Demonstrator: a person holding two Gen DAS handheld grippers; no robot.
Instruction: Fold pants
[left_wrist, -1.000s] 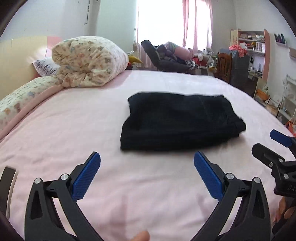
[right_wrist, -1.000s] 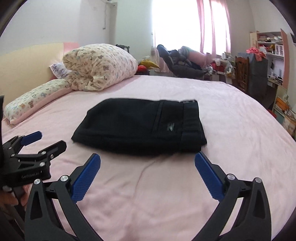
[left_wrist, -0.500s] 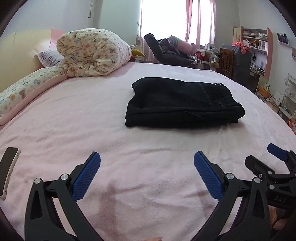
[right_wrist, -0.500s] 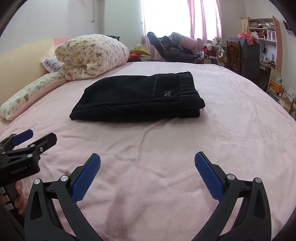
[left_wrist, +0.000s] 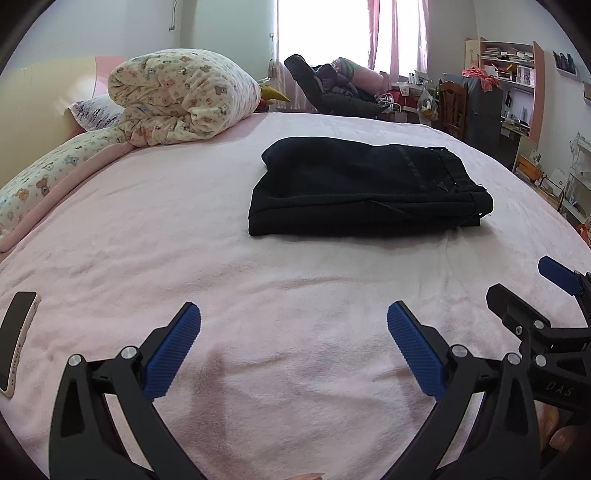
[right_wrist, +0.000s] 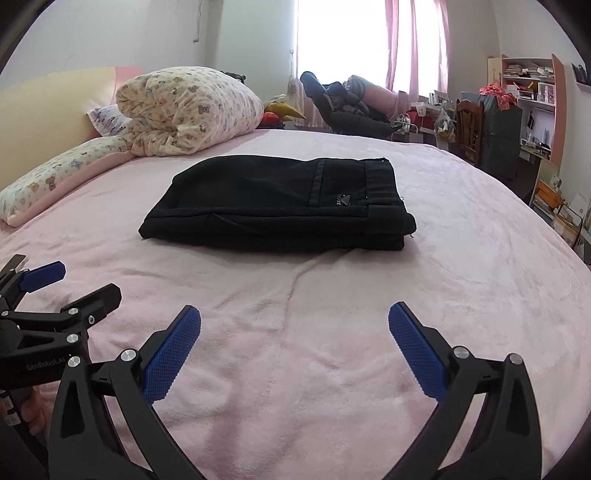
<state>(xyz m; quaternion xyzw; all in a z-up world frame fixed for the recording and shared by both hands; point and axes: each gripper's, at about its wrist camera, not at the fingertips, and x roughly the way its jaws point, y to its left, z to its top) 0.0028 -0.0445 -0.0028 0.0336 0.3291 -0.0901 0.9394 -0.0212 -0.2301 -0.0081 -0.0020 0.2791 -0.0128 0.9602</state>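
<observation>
Black pants (left_wrist: 365, 192) lie folded into a flat rectangle on the pink bed (left_wrist: 258, 295), waistband to the right; in the right wrist view the pants (right_wrist: 277, 205) show a small logo patch. My left gripper (left_wrist: 293, 343) is open and empty, low over the sheet, well short of the pants. My right gripper (right_wrist: 293, 343) is also open and empty, equally far back. The right gripper shows at the left wrist view's right edge (left_wrist: 532, 295); the left gripper shows at the right wrist view's left edge (right_wrist: 70, 288).
A rolled patterned duvet (left_wrist: 184, 99) and pillows (left_wrist: 48, 184) lie at the head of the bed, left. A phone (left_wrist: 16, 339) rests on the sheet near the left edge. A chair (left_wrist: 328, 92), desk and shelves (left_wrist: 509, 85) stand beyond the bed.
Both grippers have pulled back from the pants and dropped lower toward the sheet. The folded pants stay put. The phone has come into the left wrist view.
</observation>
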